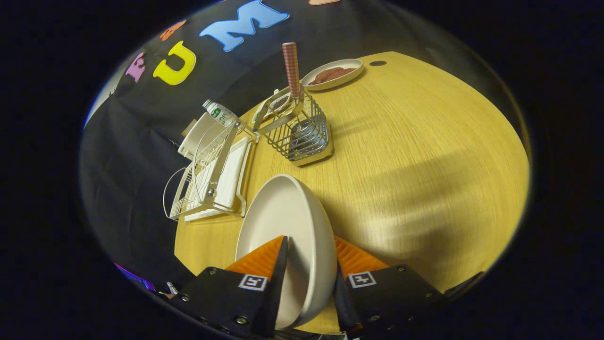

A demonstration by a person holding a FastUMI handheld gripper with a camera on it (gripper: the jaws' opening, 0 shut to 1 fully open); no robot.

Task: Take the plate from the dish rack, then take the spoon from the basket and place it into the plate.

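A bottle (220, 112) and a dish of food (333, 74) — on the wooden table (424, 156).

Dim warm light is falling on the table (424, 141), a broad soft shadow is crossing it; fisheye is bending edges, periphery is blurring, centre is staying sharp.

A round wooden table (415, 156) is seen, on which a white dish rack (212, 174), a wire basket (302, 134) just beside it, and, further back, a plate of brown food (332, 74) are placed.
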